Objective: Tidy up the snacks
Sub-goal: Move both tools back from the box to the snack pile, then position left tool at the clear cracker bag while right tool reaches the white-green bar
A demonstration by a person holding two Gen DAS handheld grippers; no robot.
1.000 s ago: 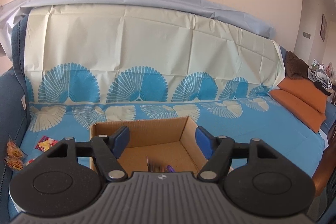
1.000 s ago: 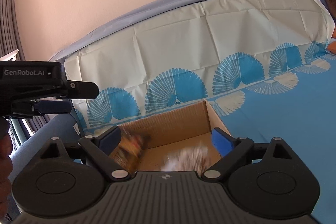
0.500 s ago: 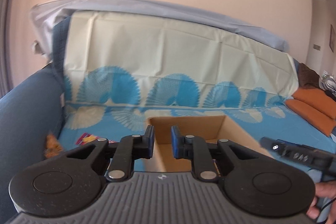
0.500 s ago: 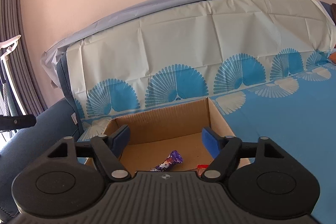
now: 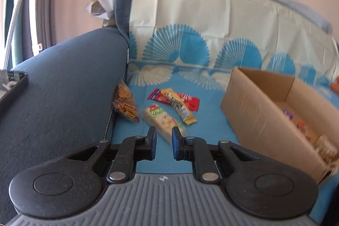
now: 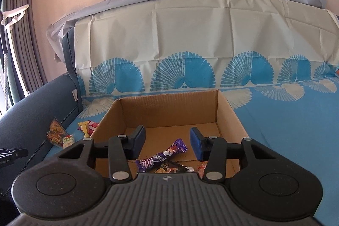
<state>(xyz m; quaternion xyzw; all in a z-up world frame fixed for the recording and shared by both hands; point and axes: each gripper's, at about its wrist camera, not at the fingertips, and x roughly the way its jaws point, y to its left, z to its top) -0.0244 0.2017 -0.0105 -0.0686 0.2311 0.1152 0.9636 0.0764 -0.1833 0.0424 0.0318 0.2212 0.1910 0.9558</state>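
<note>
My left gripper (image 5: 164, 137) hangs low over loose snacks on the blue cloth. Its jaws are closing to a narrow gap with nothing between them. Just beyond its tips lies a white-and-green pack (image 5: 162, 122). Past that are a yellow bar (image 5: 181, 108) lying on a red wrapper (image 5: 190, 100), and a clear bag of orange snacks (image 5: 125, 103) against the armrest. My right gripper (image 6: 167, 139) hovers over the cardboard box (image 6: 169, 111); its jaws are closing and hold nothing. A purple wrapper (image 6: 163, 156) and a dark pack (image 6: 167, 168) lie in the box.
The box (image 5: 254, 111) stands right of the loose snacks. A dark blue armrest (image 5: 63, 88) walls the left side, with a black tray (image 5: 12, 86) on it. The cloth-covered backrest (image 6: 190, 35) rises behind, and blue cloth (image 6: 296, 130) stretches to the right.
My left gripper swung left and down from over the box to the loose snacks, and its jaws narrowed from wide. My right gripper's jaws narrowed; the snacks falling from it now lie in the box.
</note>
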